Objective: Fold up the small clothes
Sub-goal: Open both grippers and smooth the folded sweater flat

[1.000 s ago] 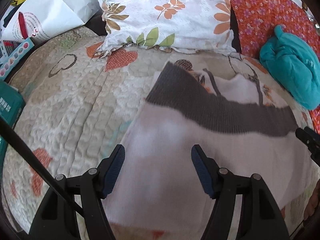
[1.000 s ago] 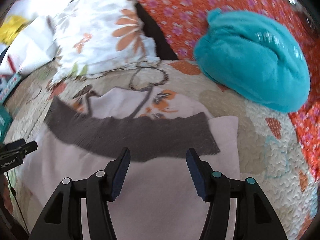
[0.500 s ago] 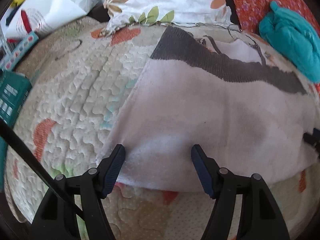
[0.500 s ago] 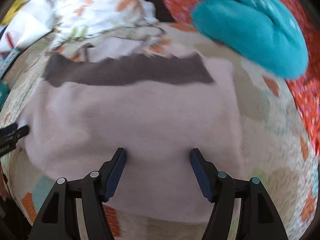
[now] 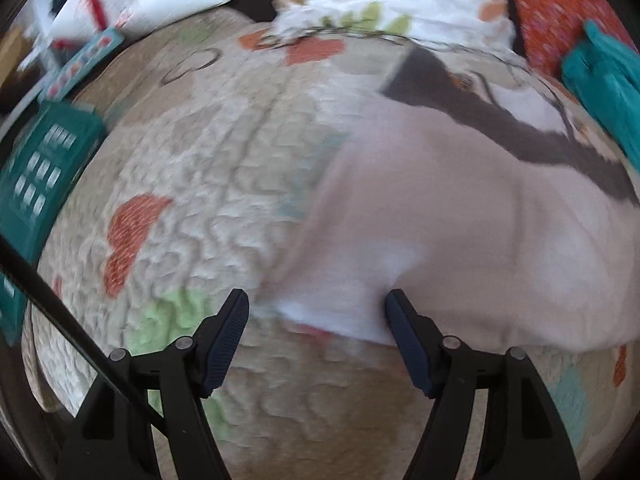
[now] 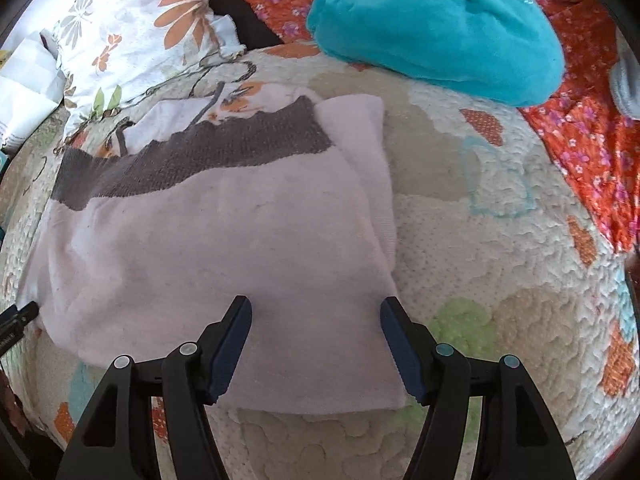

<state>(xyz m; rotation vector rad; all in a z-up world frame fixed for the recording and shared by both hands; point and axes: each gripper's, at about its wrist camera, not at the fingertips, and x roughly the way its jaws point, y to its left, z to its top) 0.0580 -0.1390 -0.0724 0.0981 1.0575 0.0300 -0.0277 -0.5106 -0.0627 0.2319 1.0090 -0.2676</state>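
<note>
Soft daylight, fisheye-warped edges, left view motion-blurred.

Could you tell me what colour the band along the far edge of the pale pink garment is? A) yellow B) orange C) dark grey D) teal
C: in the right wrist view the pale pink garment lies flat on the quilt, and a dark grey band runs across its far edge, near the floral pillow.
</note>
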